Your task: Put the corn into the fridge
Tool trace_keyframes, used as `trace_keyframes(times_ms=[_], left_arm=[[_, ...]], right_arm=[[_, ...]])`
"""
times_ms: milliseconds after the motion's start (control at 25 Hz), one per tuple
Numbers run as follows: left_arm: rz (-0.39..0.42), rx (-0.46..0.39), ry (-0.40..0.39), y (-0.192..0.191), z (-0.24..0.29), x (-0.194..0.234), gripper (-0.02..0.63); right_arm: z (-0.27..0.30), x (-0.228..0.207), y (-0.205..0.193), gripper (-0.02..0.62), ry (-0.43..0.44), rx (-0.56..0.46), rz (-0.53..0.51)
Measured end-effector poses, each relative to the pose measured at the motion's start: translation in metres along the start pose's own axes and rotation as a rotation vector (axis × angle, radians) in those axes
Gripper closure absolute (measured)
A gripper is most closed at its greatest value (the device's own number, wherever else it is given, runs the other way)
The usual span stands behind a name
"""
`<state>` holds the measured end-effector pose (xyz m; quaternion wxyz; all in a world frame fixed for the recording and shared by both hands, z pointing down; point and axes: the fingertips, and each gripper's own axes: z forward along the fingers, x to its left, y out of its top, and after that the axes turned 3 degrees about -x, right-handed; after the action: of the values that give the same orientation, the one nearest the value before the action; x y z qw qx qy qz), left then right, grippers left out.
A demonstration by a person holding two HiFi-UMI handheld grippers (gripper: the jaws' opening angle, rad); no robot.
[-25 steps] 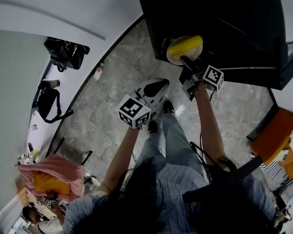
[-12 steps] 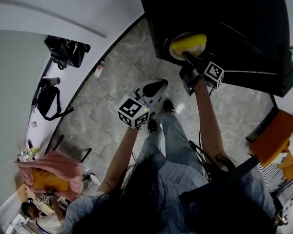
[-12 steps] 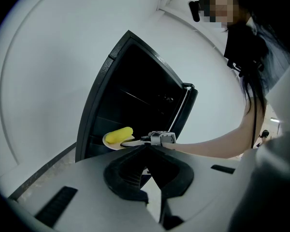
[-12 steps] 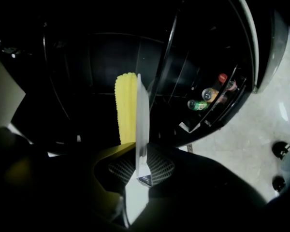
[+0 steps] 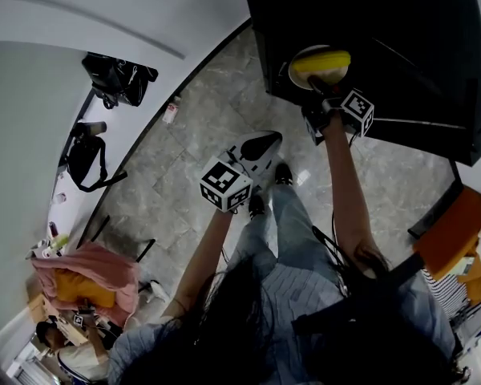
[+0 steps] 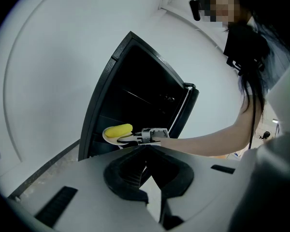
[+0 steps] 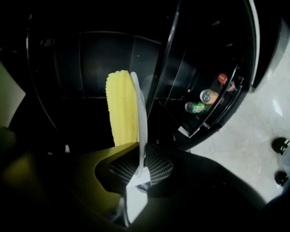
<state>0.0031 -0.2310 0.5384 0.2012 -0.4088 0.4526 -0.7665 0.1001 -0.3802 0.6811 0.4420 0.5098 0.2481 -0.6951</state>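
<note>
Nearest, the left gripper [image 5: 264, 141] is held low in front of the body above the grey stone-tiled floor [image 5: 184, 127]. Its jaws are pressed together with nothing between them, and no part in the carrying is taken by it. Further out, the right gripper [image 7: 141, 170] is stretched forward at arm's length. Its ribbed pads are clamped on the rim of a round white plate [image 7: 138, 105], which is seen edge-on in the right gripper view. On that plate the yellow corn cob [image 7: 120, 105] is lying loose, supported by nothing but the plate beneath it. Plate and cob are poised at the mouth of the tall black fridge [image 5: 401, 30], with the dark interior beyond. Off to the side the open fridge door [image 7: 217, 37] is swung wide, and drink bottles [image 7: 203, 100] are stood in its lower rack. The step in hand is judged to be the insertion: the corn is at the opening but is not yet set down. What is called for next is a level push deeper inside, with the plate kept flat so that the cob is not rolled off. A lowering onto a shelf is then needed, and only after that a release of the rim.
</note>
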Motion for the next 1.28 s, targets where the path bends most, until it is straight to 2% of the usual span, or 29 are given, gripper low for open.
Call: trace_keyframes(times_ms=[320,920,1160,1280], left_arm=[[-0.027,0.0,0.029,-0.007,-0.008,0.002,0.598],[-0.059,-0.008,0.071,-0.012,-0.02,0.009,0.598],[-0.074,-0.013,0.083,-0.015,-0.026,0.012,0.598],[-0.081,-0.019,0.092,-0.016,-0.03,0.015,0.598]], right_arm=[[0.004,0.002,0.003,0.555,0.009,-0.047,0.022],[-0.021,0.008,0.008,0.538,-0.039,-0.13,-0.085],[-0.046,0.009,0.0,0.538,-0.086,-0.188,-0.262],[-0.055,0.014,-0.013,0.54,-0.118,-0.177,-0.477]])
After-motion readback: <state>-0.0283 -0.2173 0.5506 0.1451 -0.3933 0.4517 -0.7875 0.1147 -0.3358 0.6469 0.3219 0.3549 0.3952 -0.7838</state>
